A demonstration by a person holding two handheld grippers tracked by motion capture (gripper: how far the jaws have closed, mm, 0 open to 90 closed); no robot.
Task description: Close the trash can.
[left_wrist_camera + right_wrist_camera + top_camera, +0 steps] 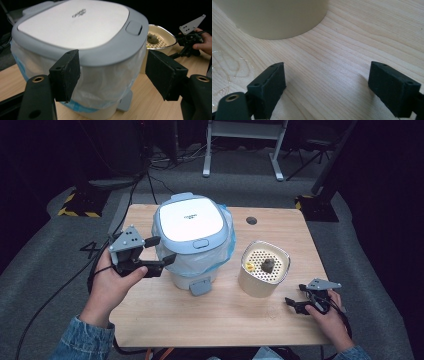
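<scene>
A small bin [192,227] with a white, grey-rimmed lid [75,25] and a clear bag liner [105,85] stands at the middle of the wooden table [225,315]. My left gripper [162,251] is open at the bin's left side; in the left gripper view [113,72] its jaws stand spread in front of the bin's lined wall, just below the lid's rim. A cream pot [264,270] with a perforated top holds a dark lump [267,265] and a yellow bit [249,266]. My right gripper [295,295] rests open low on the table right of the pot [274,17], with bare wood between its jaws [327,85].
A grey pedal [200,286] sticks out at the bin's base toward me. A dark round grommet [251,220] sits near the table's far edge. Cables, a white desk frame [245,150] and yellow-black striped stands [77,210] lie on the floor beyond the table.
</scene>
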